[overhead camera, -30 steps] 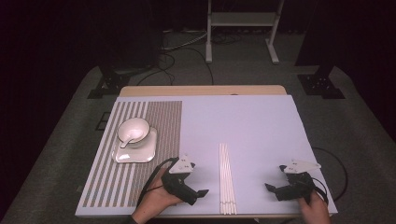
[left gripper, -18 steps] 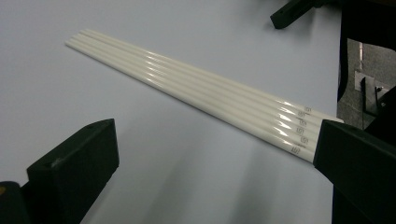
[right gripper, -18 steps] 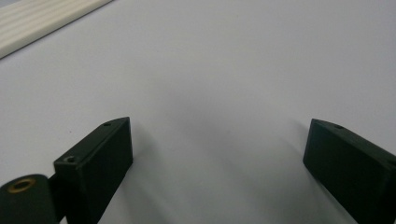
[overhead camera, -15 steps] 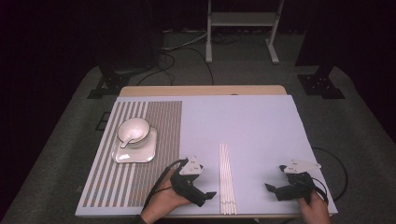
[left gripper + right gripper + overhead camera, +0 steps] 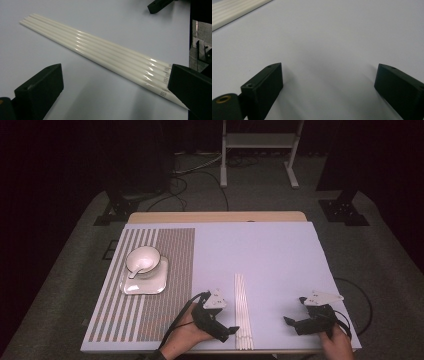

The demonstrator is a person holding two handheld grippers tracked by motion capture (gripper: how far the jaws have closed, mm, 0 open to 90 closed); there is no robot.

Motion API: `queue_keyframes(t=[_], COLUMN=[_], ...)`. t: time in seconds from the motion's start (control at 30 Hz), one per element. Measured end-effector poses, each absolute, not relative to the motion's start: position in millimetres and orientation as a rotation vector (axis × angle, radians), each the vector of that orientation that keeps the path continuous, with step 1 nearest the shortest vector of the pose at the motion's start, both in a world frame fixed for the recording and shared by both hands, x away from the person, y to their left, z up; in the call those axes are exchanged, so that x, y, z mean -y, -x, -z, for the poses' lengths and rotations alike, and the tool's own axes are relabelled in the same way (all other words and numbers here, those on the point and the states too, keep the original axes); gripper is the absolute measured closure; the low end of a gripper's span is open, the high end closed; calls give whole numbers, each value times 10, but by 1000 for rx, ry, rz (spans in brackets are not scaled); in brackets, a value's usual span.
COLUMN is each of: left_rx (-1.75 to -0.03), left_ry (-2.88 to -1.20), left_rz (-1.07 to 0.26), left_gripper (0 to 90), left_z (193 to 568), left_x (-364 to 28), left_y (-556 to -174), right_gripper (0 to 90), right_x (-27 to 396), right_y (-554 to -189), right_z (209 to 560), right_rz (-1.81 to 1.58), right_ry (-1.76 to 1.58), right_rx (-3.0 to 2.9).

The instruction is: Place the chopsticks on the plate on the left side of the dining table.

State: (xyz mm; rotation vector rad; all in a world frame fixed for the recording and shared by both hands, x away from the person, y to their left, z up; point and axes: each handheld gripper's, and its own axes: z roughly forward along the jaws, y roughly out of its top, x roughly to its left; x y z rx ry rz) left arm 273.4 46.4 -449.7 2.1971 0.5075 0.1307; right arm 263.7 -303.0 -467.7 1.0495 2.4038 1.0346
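Observation:
Several white chopsticks (image 5: pixel 242 310) lie side by side near the table's front edge, running front to back. My left gripper (image 5: pixel 228 332) sits just left of their near ends, held by a hand, and is open. In the left gripper view the chopsticks (image 5: pixel 100 51) run diagonally between the jaws, and the right jaw covers their printed ends. My left gripper (image 5: pixel 115 92) holds nothing. My right gripper (image 5: pixel 294 324) rests at the front right, open over bare table. In its own view, my right gripper (image 5: pixel 327 87) is empty, with the chopsticks (image 5: pixel 234 10) at the top left.
A striped placemat (image 5: pixel 170 285) covers the table's left part. On it stands a square white plate (image 5: pixel 150 287) bearing a white bowl (image 5: pixel 145 256) with a spoon inside. The table's front edge (image 5: pixel 270 351) is close to both grippers. Cables trail from each gripper.
My left gripper has moved right, up to the near ends of the chopsticks. The right gripper has stayed put.

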Motion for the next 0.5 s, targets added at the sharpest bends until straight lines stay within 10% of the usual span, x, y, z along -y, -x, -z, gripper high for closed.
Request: queue_keyframes(t=[0.5], left_rx=[-513], left_ry=[-2246], left_rz=[-155], left_gripper=[0], left_z=[4602], left_x=[-322], left_y=[-2727], right_gripper=[67], right_x=[3031], right_y=[-2638], right_z=[4677], right_rz=[-1034], right_ry=[-1049], right_rx=[-2405])
